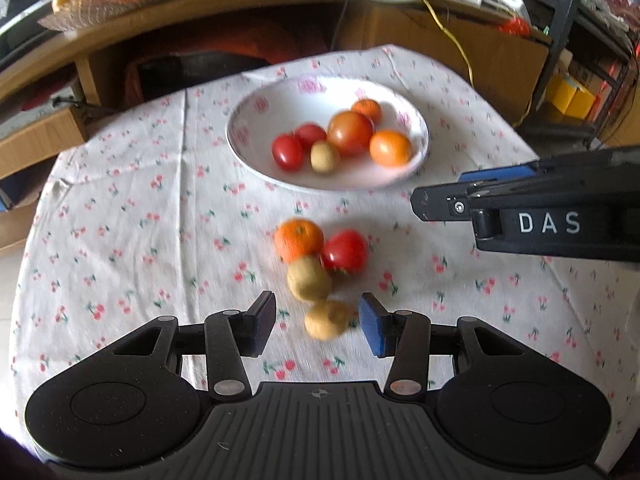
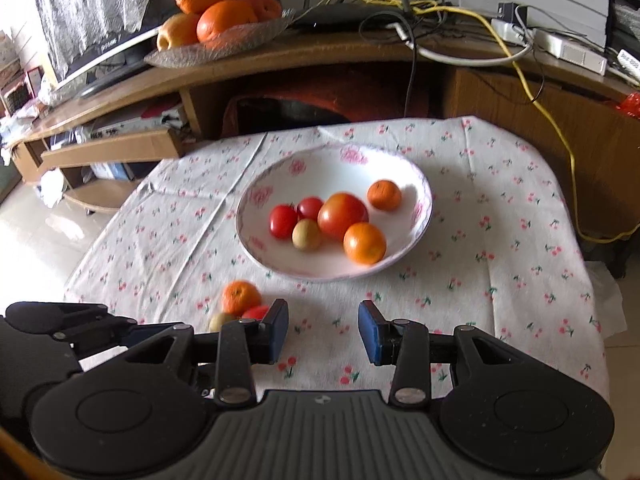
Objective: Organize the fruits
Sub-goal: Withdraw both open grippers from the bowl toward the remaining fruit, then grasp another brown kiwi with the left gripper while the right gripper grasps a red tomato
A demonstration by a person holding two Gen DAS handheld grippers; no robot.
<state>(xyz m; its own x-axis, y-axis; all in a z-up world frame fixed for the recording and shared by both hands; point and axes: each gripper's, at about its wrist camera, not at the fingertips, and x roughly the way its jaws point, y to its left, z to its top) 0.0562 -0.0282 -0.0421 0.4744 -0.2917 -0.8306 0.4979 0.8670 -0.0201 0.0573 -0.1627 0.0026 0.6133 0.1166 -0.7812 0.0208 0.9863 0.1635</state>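
Cluttered shelving with cables and a glass dish of oranges (image 2: 216, 16) backs a low table (image 1: 120, 216) covered by a cherry-print cloth. At the far centre of the table stands a white bowl (image 1: 256, 120) holding six small fruits: two oranges, a large tomato, two small red tomatoes and one tan fruit. Four fruits lie loose on the cloth near the bowl, touching in a cluster: an orange (image 1: 299, 239), a tomato (image 1: 345, 251), a tan fruit (image 1: 309, 279) and, nearest, a second tan fruit (image 1: 326, 319).

Left gripper (image 1: 319, 326): fingers released and spread, bracketing the nearest tan fruit, which sits between the pads but is not seen to touch either. Motion blur softens this area. Right gripper (image 2: 323, 332): fingers released, holding nothing, hovering over bare cloth to the right of the cluster and near the bowl.

Step in hand, as judged: picking up a loose fruit for transfer to the bowl; roughly six of ten fruits are already placed. The next move calls for the left fingers to lower around the nearest tan fruit and close gently, without nudging its touching neighbour, since round fruits may roll on the cloth.
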